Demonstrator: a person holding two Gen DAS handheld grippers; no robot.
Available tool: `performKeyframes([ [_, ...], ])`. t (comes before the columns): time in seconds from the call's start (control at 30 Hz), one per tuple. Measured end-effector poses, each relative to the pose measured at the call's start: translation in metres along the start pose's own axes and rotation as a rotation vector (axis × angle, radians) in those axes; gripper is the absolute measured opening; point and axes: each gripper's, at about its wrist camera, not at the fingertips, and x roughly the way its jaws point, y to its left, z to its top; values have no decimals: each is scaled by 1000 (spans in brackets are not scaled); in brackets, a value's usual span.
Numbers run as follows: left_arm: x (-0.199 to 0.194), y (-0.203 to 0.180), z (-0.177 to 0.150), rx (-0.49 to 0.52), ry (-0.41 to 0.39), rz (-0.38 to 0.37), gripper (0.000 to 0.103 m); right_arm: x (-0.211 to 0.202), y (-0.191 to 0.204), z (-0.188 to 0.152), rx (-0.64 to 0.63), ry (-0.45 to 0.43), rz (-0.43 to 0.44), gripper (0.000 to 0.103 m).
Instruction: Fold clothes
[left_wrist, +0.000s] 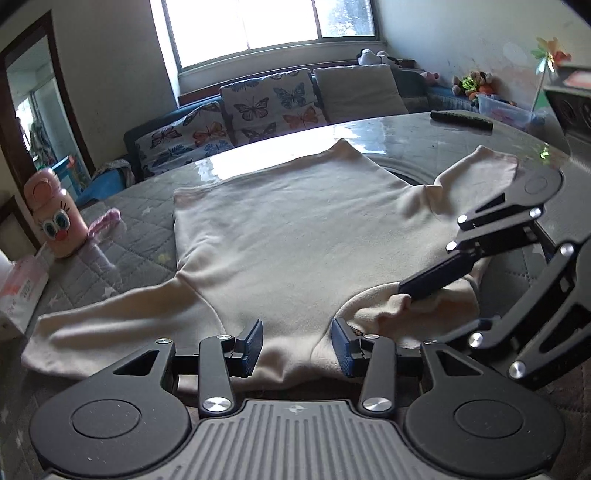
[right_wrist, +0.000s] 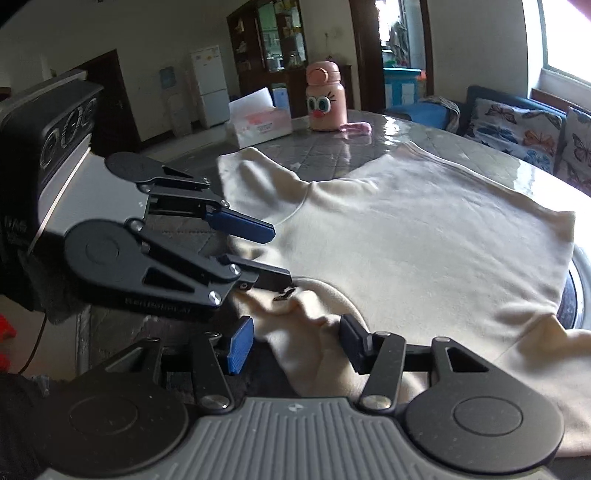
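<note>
The cream sweater (left_wrist: 295, 229) lies spread flat on the counter (left_wrist: 424, 136), body smoothed out, hem toward the far edge by the window and collar toward the near edge, with one sleeve (left_wrist: 110, 325) stretched out to the left and the other sleeve (left_wrist: 476, 166) angled off to the right. No fold shows in either view, so by my reading the task is at its very start: the spreading is done, and the sleeves, the sides and the final doubling are all left. The left tool (left_wrist: 297, 343) sits at the near edge with its jaws spread, the shoulder and collar cloth lying between them but not pinched. The right tool (right_wrist: 295, 343) is just beside it, also spread, straddling a rumpled bit of the neckline (right_wrist: 295, 314) without clamping it; in the left view one of its fingers rests on or just over that bunched cloth, and I cannot tell which. Both look set to take hold near the collar. Farther out on the counter stand a pink cartoon bottle (right_wrist: 327, 101) with a pink strap (right_wrist: 356, 127) beside it, a tissue box (right_wrist: 260, 123), and a dark remote (left_wrist: 461, 120) near the far side; beyond is a sofa with butterfly cushions (left_wrist: 266, 105).
</note>
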Motion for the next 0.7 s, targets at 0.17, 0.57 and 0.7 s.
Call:
performKeyframes([
  [0.17, -5, 0, 13, 2, -35, -9, 45, -10, 3, -3, 17, -21, -3, 52],
  [0.57, 22, -11, 13, 50, -35, -102, 44, -32, 14, -21, 89, -31, -94, 52],
  [0.7, 19, -10, 10, 54, -45, -110, 44, -46, 13, -23, 123, -45, -126, 52],
])
